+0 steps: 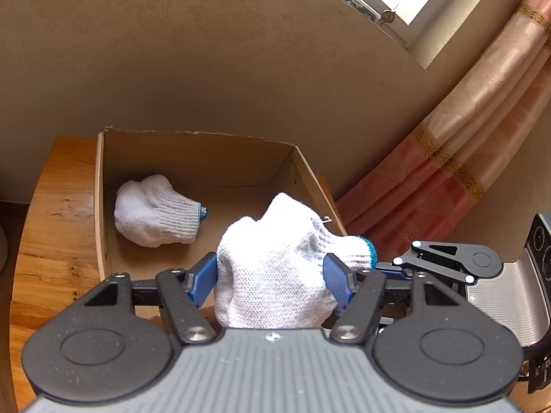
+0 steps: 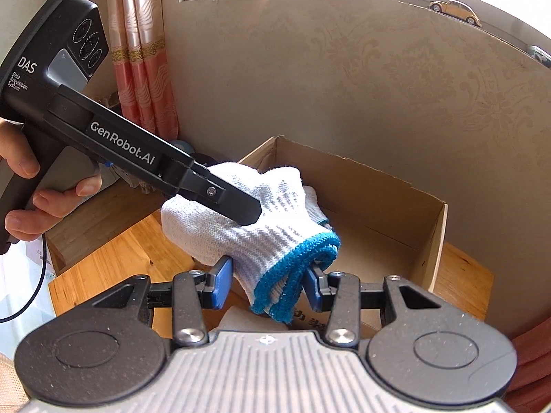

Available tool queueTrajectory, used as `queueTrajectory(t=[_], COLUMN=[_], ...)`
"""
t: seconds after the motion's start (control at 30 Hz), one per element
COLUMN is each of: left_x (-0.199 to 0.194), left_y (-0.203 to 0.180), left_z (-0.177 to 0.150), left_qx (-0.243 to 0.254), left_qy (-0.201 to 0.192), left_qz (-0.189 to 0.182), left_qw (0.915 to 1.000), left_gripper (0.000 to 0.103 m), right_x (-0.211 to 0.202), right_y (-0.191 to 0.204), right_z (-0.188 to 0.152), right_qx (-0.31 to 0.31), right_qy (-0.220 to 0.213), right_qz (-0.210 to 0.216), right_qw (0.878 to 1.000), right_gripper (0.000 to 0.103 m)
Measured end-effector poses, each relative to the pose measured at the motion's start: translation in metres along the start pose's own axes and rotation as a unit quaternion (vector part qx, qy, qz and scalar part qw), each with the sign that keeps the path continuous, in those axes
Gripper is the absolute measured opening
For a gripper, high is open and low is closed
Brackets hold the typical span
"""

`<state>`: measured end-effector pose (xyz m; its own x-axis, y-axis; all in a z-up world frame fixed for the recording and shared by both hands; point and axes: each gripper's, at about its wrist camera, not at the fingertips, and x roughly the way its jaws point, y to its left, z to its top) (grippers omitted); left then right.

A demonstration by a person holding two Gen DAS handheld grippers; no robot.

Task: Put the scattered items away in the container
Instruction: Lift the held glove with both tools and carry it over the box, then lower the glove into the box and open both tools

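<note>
My left gripper (image 1: 272, 277) is shut on a white knit glove bundle with a blue cuff (image 1: 275, 268) and holds it above the near edge of the open cardboard box (image 1: 100, 206). A second rolled white glove (image 1: 155, 211) lies inside the box at the left. In the right wrist view the left gripper (image 2: 241, 206) clamps the same bundle (image 2: 261, 234). My right gripper (image 2: 265, 284) has its blue pads on either side of the bundle's blue cuff (image 2: 303, 275), close to it; contact is unclear.
The box stands on a wooden table (image 1: 44, 241) against a patterned wall (image 1: 206, 69). A pink curtain (image 1: 465, 158) hangs to the right. A windowsill with a toy car (image 2: 454, 10) is above. Papers and a cable (image 2: 34, 268) lie left of the table.
</note>
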<state>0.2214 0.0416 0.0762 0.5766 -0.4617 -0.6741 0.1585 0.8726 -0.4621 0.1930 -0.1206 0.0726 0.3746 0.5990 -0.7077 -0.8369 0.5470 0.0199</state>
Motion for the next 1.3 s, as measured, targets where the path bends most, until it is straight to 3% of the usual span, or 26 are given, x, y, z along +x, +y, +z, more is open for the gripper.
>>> queueTrajectory(t=[0.37,0.6,0.9,1.3], left_x=[0.061,0.106,0.160,0.191], left_y=[0.004,0.012,0.037,0.053], left_z=[0.056,0.075,0.077,0.079], left_qx=[-0.030,-0.037,-0.067,-0.082], left_qy=[0.025,0.047,0.091,0.107], left_qz=[-0.009,0.000,-0.004,-0.004], left_qw=[0.9992,0.9982,0.9935,0.9909], left_gripper=[0.066,0.066,0.066,0.066], right_x=[0.030,0.064,0.107,0.134], right_y=[-0.059,-0.096,-0.126,-0.137], right_z=[0.032,0.038,0.024,0.015], right_qx=[0.004,0.029,0.072,0.077], right_qy=[0.029,0.057,0.087,0.099], right_qz=[-0.023,-0.024,-0.010,-0.016], right_qw=[0.999,0.998,0.994,0.992], right_gripper=[0.049,0.049,0.049,0.050])
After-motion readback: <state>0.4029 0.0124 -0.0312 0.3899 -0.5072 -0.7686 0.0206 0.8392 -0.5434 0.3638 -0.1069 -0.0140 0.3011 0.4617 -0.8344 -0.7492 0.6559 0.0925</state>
